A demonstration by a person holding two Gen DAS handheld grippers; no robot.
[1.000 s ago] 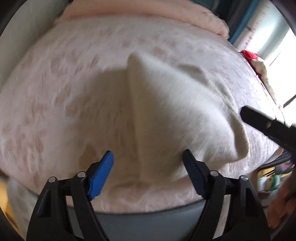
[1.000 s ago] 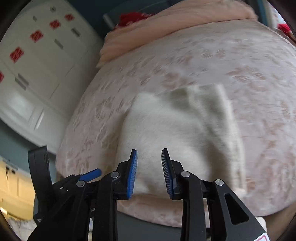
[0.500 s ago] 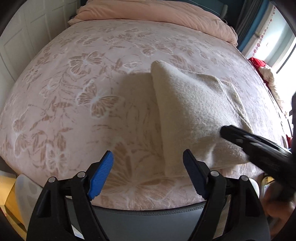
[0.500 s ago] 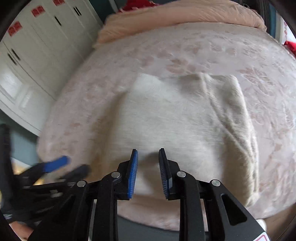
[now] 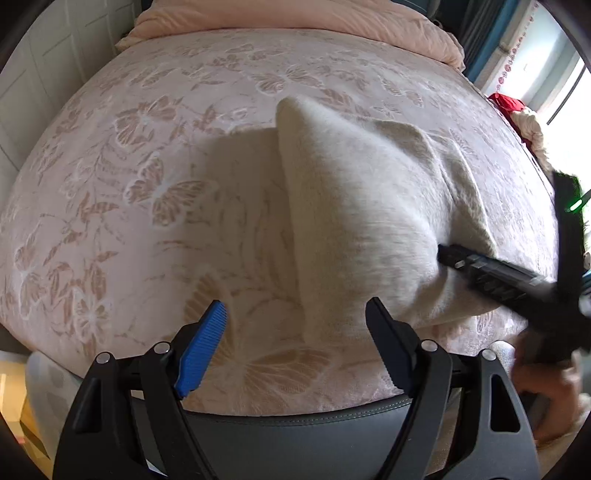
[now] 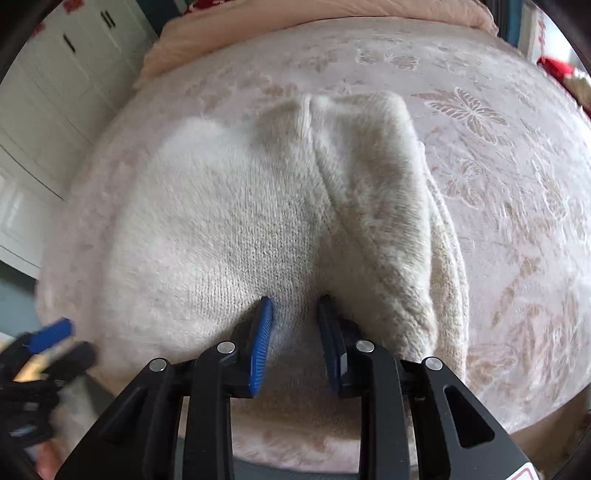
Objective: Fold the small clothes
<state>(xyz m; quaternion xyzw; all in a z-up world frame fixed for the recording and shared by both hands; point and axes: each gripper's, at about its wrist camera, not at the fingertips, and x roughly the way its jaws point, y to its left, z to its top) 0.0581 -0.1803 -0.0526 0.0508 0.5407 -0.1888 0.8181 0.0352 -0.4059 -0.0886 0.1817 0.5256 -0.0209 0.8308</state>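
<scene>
Cream knitted sweater [image 6: 258,206] lying folded on butterfly-patterned bedspread [image 5: 140,177], near the bed's front edge. Right tongs [image 6: 295,314] pressed into near hem at 6 o'clock of right wrist view, fabric bunched between blue pads [image 6: 263,343]; clenched on sweater. Left tongs [image 5: 295,325] spread wide, released, hovering over bedspread with sweater's left fold edge running between the fingers. Right tongs visible at 3 o'clock of left view, tip against knit. Peach duvet [image 5: 295,18] at 12 o'clock.
</scene>
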